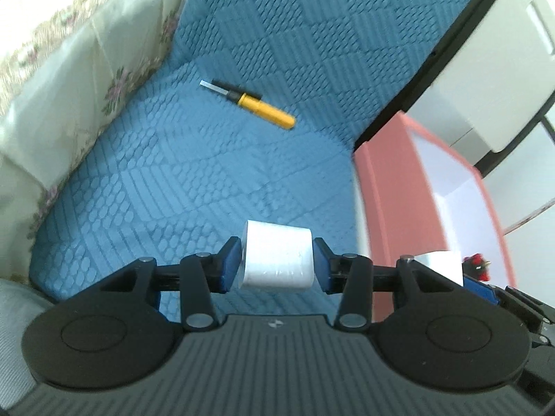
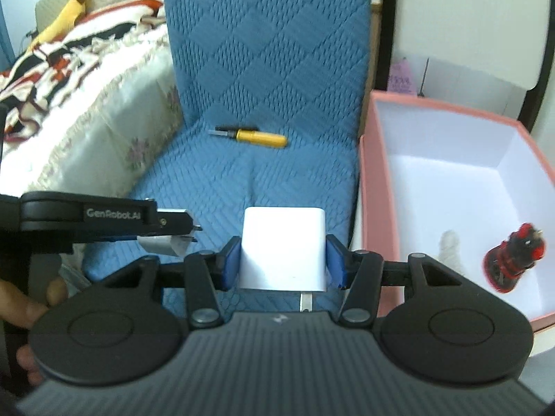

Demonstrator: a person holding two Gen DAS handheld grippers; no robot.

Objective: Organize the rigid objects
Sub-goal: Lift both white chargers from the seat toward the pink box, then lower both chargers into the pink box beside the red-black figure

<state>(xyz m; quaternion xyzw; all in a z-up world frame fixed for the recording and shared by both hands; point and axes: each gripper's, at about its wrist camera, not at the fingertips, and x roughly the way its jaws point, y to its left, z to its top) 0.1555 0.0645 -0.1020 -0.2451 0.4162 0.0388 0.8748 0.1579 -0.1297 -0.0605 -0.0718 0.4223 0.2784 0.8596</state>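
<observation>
Both grippers grip 1 white charger each above the blue seat [image 1: 173, 173]: left gripper [image 1: 277, 260], right gripper [image 2: 282, 256]. Chargers [image 2: 283, 249] look light, stiff, smooth; flat sides suit jaws.

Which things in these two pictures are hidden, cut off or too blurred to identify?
- Red toy in the pink box: motion-blurred in the right wrist view; in the left wrist view mostly hidden behind the right gripper.
- White block in the left gripper: underside hidden by the gripper body.
- Yellow tool: tip too small to read.
</observation>
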